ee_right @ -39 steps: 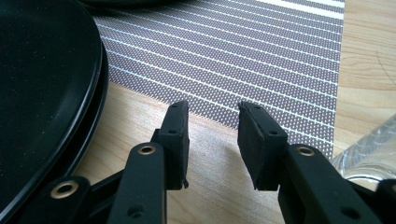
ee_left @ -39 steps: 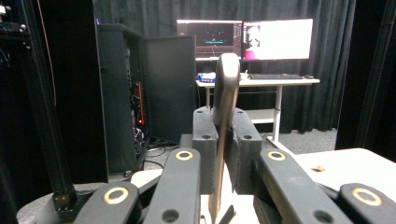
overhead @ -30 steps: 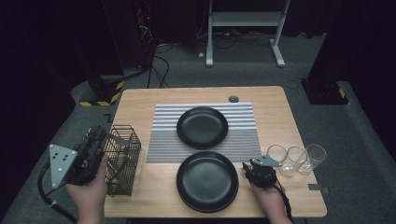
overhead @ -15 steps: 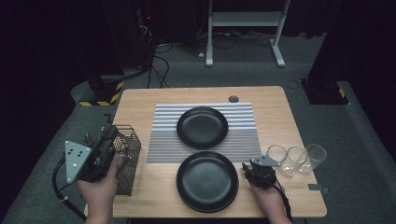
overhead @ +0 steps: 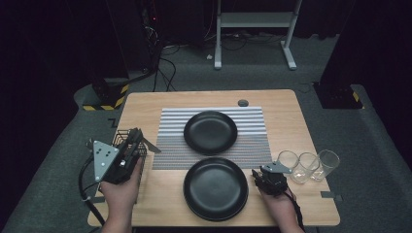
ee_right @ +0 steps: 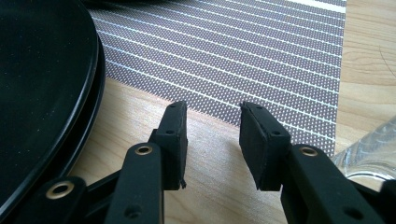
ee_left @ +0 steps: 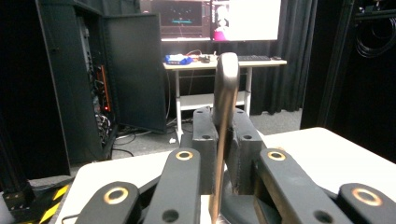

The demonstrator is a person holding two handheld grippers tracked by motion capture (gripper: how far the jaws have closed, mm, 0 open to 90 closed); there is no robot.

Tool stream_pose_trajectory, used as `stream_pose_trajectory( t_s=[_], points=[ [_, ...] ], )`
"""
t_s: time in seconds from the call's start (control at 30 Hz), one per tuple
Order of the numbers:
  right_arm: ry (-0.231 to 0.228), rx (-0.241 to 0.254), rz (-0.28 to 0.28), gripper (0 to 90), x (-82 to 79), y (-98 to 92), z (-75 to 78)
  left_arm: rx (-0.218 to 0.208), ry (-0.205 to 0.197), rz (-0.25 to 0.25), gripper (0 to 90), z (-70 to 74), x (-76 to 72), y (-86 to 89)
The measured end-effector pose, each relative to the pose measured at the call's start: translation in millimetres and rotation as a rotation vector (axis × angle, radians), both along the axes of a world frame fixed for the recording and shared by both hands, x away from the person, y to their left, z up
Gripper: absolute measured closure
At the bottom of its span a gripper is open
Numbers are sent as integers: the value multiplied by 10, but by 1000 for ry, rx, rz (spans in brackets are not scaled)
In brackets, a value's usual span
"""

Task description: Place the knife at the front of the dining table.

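Bench (overhead: 145, 104) first: pale wood carrying a striped placemat (overhead: 252, 145) with one black plate (overhead: 210, 132) on it and a second black plate (overhead: 215, 188) just in front, which reads to me as two place settings being laid. Three clear glasses (overhead: 307, 165) stand in a row at the right edge, handy to that side. A black wire caddy (overhead: 127, 141) sits at the left edge as the cutlery store. My left gripper (overhead: 127, 151) hovers over the caddy, its fingers (ee_left: 205, 140) clamped tight on a metal utensil (ee_left: 225, 98), handle upward, the business end hidden; I judge it is bound for a plate. My right gripper (ee_right: 212, 140) rests low beside the near plate, fingers (ee_right: 173, 135) partly apart with bare wood between them, holding nothing.
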State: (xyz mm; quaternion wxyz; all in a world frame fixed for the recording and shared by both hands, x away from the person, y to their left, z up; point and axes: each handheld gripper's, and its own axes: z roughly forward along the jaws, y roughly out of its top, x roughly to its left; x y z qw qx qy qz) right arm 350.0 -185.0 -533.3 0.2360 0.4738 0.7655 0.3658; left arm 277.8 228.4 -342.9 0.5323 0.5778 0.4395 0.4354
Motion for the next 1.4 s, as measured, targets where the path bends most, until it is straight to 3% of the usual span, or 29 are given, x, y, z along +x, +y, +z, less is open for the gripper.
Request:
stream_pose_trajectory(
  t_s=[0.57, 1.1, 1.4],
  points=[
    [6, 10, 6, 618, 5, -8, 0, 6, 38, -40, 828, -100, 294, -352],
    [7, 10, 9, 618, 6, -7, 0, 14, 44, -22, 829, -113, 449, -383],
    [9, 6, 13, 618, 9, -3, -2, 23, 83, -14, 828, -178, 526, -395]
  ],
)
